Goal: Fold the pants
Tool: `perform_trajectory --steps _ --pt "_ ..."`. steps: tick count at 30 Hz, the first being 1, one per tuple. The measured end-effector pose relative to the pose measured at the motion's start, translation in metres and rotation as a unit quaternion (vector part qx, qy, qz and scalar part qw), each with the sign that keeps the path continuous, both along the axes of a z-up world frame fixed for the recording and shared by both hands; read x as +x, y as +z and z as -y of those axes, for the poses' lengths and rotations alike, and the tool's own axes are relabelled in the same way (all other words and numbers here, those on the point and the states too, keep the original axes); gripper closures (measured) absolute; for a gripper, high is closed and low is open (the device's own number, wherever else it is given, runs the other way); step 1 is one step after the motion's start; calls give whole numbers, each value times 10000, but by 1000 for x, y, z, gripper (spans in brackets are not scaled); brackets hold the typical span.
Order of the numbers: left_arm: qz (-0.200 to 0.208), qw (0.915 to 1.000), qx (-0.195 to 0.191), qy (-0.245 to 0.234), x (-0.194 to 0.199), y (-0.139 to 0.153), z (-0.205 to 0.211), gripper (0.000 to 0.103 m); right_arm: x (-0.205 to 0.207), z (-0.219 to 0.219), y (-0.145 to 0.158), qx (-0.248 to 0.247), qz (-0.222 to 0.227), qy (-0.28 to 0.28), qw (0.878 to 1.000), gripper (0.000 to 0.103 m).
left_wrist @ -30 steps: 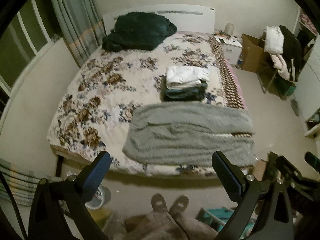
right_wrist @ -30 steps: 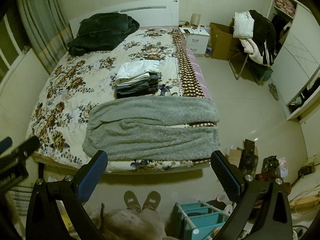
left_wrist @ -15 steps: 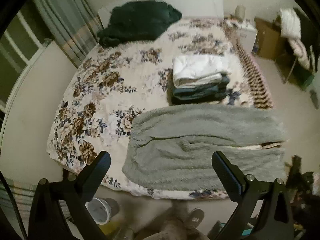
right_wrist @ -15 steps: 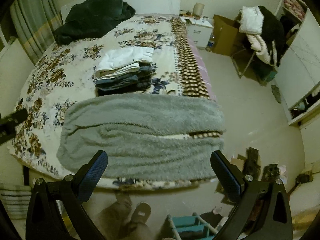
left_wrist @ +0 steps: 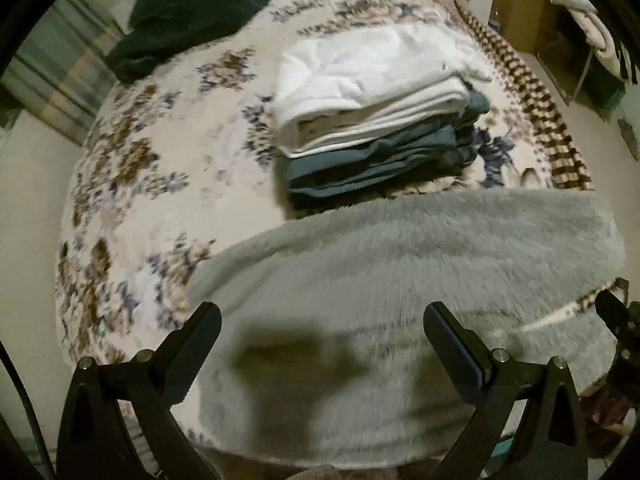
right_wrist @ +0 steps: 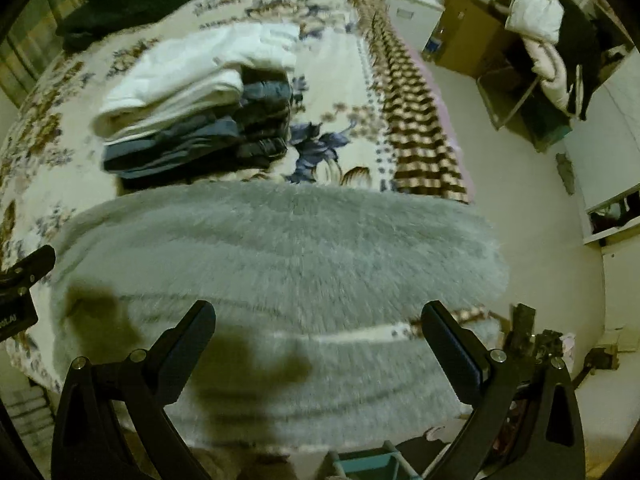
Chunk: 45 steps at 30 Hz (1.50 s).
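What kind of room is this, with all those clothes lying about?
Most likely a home bedroom. A bed with a floral cover fills the view, fluffy grey pants spread across its foot. Behind them sits a stack of folded clothes, and a small white nightstand stands beside the bed.

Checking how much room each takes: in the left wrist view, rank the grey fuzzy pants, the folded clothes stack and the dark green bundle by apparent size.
1. grey fuzzy pants, though nearest the camera
2. folded clothes stack
3. dark green bundle, farthest and partly cropped, so unsure

Home bedroom, floral bed (left_wrist: 168, 184), folded clothes (right_wrist: 192, 112)
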<state>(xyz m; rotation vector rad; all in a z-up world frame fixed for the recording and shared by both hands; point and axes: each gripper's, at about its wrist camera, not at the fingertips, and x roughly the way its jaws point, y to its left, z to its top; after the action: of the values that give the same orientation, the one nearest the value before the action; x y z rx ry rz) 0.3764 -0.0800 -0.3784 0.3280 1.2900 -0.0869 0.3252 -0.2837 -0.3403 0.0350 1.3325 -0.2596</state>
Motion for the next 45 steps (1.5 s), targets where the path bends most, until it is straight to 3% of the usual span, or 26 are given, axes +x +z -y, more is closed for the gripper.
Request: perform_trajectory --steps 4,6,12,15,17,18,20,21,22,23,25,27,32,39,42,45 --pt "-172 9998 70 -84 37 -64 18 0 46 20 -77 -50 -204 165 9996 0" --pt "-336 9993 54 -158 52 -93 27 0 49 27 -103 -40 -346 270 9990 0" --pt "-613 9938 402 -842 81 -165 58 3 92 46 -186 -143 -980 904 9910 2" --pt "-792 9906 431 -1027 90 -185 67 14 108 51 -213 -112 -1288 1221 9841 2" --pt "-913 9890 324 -1119 94 -194 72 29 117 53 -227 -112 -1464 1406 9791 3" --pt "-955 9882 266 -1166 95 -196 73 34 121 54 -232 -52 -1517 1469 9774 9" --pt "-1003 9876 76 -1208 96 -197 73 61 125 56 -242 152 -1585 1488 9760 20" --pt "-1048 9866 -17 -1253 96 -197 73 68 127 56 -246 242 -1614 1502 9751 32" --pt "-1031 9859 -41 -1316 95 -196 75 81 127 54 -247 250 -1561 1549 9752 44" --pt "-1001 9858 -46 -1347 95 -194 75 90 127 53 -247 231 -1510 1582 9755 50" --pt "-919 9862 -12 -1378 93 -189 76 97 126 51 -243 249 -1382 1602 9770 82" --pt "-759 9877 3 -1364 89 -179 76 99 122 51 -237 201 -1246 1545 9799 95" --pt "-244 9926 -101 -1182 70 -133 68 100 99 59 -208 281 -784 1281 9883 99" --pt "279 9958 -318 -816 6 -49 53 100 38 55 -136 172 -85 1121 9935 99" --pt "318 9972 -429 -517 -39 -43 43 103 -6 45 -112 113 127 1152 9932 99" --pt "46 9981 -604 -81 -81 -48 30 103 -70 36 -101 -26 153 1289 9915 103"
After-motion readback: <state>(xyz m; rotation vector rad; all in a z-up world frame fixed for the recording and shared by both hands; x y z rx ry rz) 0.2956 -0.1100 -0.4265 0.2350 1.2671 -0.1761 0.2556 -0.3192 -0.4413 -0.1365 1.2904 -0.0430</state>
